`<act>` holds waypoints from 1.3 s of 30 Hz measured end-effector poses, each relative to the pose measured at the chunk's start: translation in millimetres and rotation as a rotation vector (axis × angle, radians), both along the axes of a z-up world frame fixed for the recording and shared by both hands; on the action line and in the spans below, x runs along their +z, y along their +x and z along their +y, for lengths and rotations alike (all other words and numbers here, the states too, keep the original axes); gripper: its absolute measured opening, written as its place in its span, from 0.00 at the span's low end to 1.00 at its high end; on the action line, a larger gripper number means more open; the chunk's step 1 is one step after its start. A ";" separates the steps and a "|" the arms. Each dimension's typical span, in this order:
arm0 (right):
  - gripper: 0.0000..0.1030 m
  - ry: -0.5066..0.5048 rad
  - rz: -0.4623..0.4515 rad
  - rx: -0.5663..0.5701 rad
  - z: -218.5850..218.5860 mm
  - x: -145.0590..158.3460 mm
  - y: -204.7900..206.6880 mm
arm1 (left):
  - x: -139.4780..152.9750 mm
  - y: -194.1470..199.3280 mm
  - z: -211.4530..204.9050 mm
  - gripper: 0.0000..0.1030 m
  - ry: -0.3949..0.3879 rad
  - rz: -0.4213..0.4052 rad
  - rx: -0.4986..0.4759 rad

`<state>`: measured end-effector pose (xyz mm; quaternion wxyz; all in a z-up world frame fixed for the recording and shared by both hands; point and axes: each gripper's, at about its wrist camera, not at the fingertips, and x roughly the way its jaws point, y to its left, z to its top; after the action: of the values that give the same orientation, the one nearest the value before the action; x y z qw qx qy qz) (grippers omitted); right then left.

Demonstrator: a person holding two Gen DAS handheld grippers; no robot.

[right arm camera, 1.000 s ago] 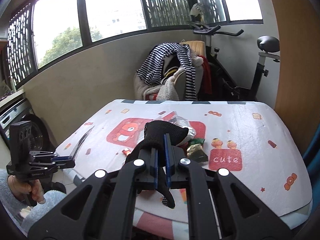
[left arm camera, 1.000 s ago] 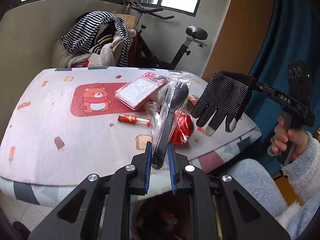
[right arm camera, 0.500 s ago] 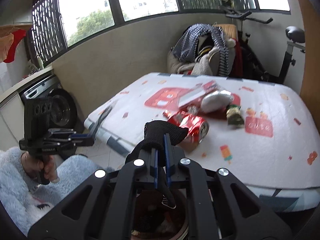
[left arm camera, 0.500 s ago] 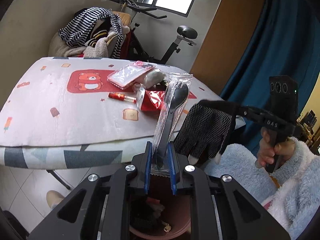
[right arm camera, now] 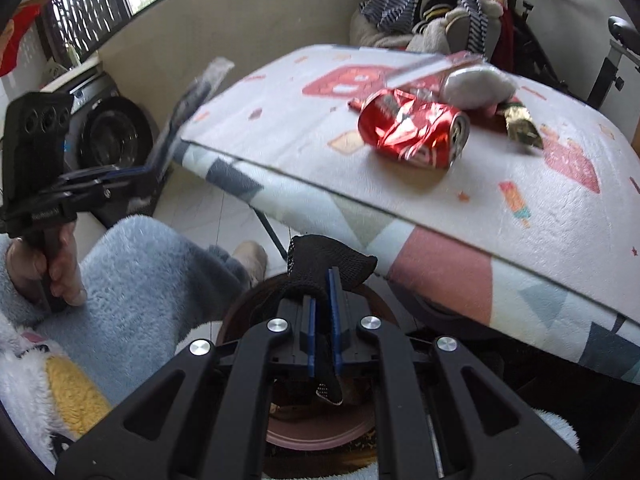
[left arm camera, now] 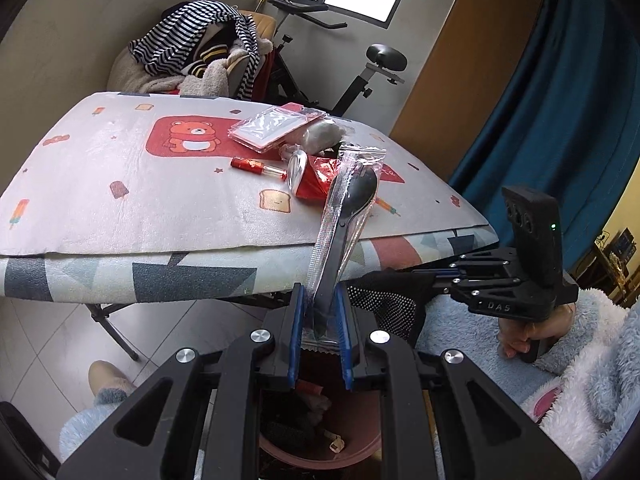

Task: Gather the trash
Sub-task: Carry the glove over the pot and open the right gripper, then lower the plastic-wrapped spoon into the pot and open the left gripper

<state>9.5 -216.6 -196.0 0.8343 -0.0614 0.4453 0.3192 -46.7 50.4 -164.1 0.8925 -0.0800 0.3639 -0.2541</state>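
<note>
Since the earlier frames you have brought both hand-held grippers off the worktop and lower, so each now hangs over the round reddish-brown waste bin (left arm camera: 320, 432) on the floor.

Left wrist view: your left hand-held gripper (left arm camera: 319, 312) is clamped on the lower end of a black plastic spoon sealed in a clear wrapper (left arm camera: 344, 220), which stands upright above the bin. Your right hand-held gripper (left arm camera: 430, 278) comes in from the right, holding a black dotted knit glove (left arm camera: 386, 300) just beside the spoon's handle. On the cartoon-print cloth-covered worktop (left arm camera: 160, 208) lie a crushed red drink can (left arm camera: 310, 178), a small red tube (left arm camera: 252, 165) and a clear flat packet (left arm camera: 272, 128).

Right wrist view: your right hand-held gripper (right arm camera: 322, 284) is clenched on the glove's (right arm camera: 328, 260) cuff, its fingers hanging into the bin (right arm camera: 240, 316). The can (right arm camera: 416, 130) rests near the worktop (right arm camera: 440, 216) edge, a gold foil wrapper (right arm camera: 520, 126) beyond it. This view is blurred.
</note>
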 end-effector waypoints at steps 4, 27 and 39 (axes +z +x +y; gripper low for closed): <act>0.11 -0.043 0.041 -0.007 5.7 -12.5 -0.1 | 0.7 0.3 1.0 0.15 -0.002 -0.002 0.001; 0.71 -0.104 0.092 -0.024 9.4 -20.4 16.8 | -18.1 0.2 -8.0 0.16 0.003 0.036 -0.017; 0.89 0.042 -0.122 -0.173 -56.3 2.7 16.0 | -39.7 9.3 -32.8 0.16 0.055 0.094 -0.062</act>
<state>25.5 -272.9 -193.3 0.8853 -0.0245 0.3907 0.2511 -37.4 17.6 -203.8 0.8680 -0.0559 0.4144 -0.2677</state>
